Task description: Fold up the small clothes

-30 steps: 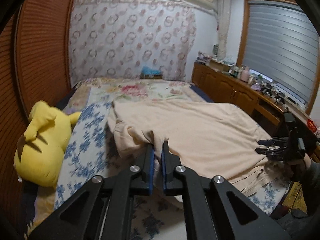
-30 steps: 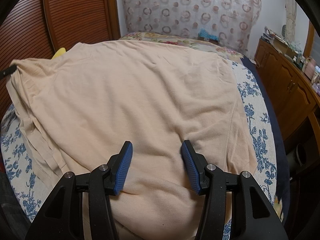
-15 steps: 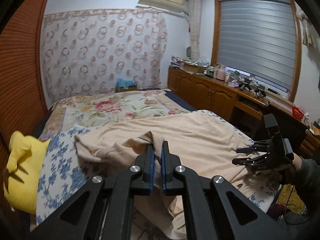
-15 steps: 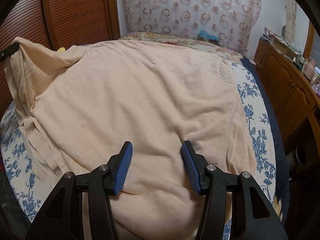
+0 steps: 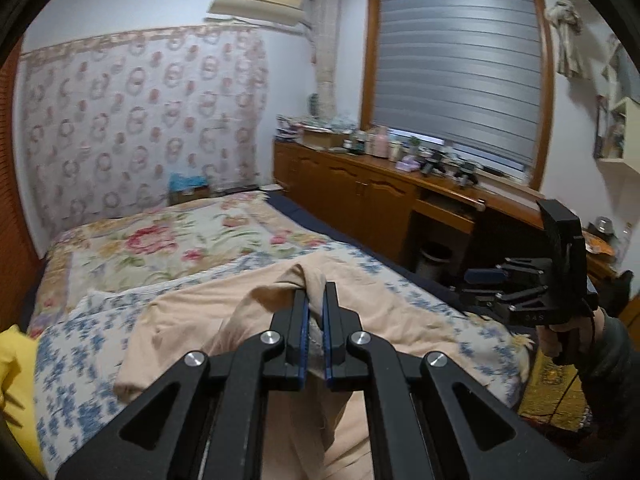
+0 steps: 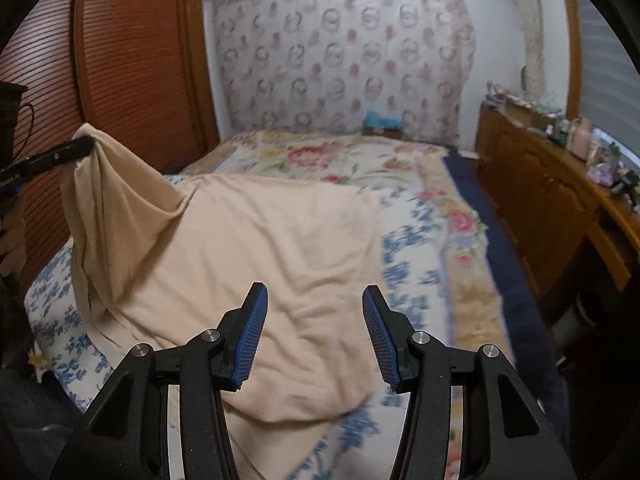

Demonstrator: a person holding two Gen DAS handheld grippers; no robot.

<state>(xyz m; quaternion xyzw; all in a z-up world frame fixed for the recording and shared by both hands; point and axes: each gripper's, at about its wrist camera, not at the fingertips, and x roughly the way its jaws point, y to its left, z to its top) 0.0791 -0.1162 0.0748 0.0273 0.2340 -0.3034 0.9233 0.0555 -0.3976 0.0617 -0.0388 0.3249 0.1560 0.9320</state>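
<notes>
left tongs (image 5: 315,312) pinched shut, right tongs (image 6: 315,336) agape

Floral bedspread (image 6: 404,168), wooden cabinets (image 5: 360,196), window blind (image 5: 460,68)

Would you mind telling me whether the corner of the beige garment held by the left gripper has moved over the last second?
Yes. In the right wrist view the pinched corner of the beige garment has risen against the wooden louvred door.

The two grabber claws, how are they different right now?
The left gripper is shut, pinching a corner of the peach cloth and lifting it into a peak; the right gripper has its jaws apart and holds nothing. The left one touches the cloth, while the right one hangs above it, with the cloth lying flat on the bed below. Both have black arms and blue pads.
</notes>
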